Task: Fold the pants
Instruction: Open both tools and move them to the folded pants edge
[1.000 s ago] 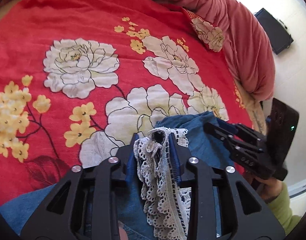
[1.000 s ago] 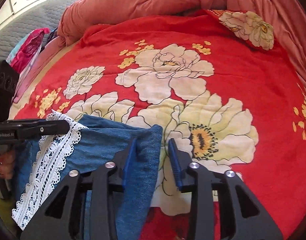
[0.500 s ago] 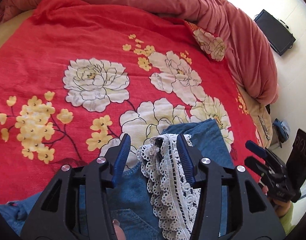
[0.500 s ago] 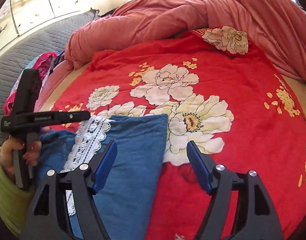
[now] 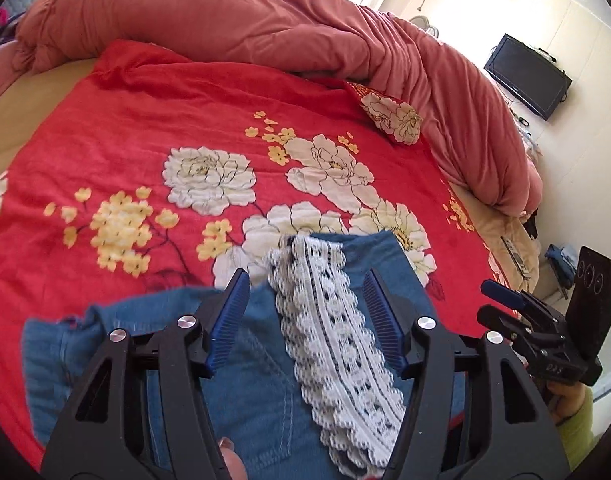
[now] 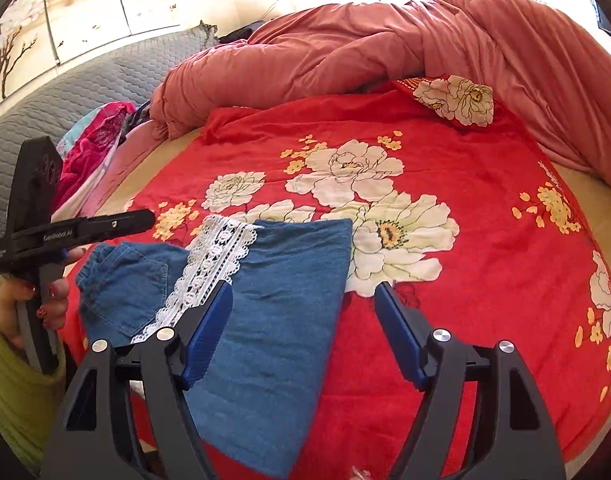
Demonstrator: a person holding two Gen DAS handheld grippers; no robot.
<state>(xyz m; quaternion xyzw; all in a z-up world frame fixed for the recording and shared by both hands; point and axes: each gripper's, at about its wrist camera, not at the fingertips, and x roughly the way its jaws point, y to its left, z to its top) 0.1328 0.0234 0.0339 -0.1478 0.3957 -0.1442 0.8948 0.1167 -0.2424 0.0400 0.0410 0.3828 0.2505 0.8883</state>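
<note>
Both tongs released and drawn back since a second ago, when the left pair pinched the lace hem. Left tongs (image 5: 305, 308): spread wide, holding nothing, above the white lace trim (image 5: 337, 344). Pants (image 6: 273, 300): blue denim, folded, flat on the red floral blanket (image 6: 485, 240) of the bed. Right tongs (image 6: 301, 328): wide apart, holding nothing, over the pants' right edge. Pink duvet (image 6: 385, 44): heaped behind.

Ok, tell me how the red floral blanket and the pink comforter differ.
The red floral blanket lies spread flat, while the pink comforter is bunched in a heap behind it. The blanket is printed with white and yellow flowers; the comforter is plain. The blue pants rest on the blanket, not the comforter. Both lie on the bed.
</note>
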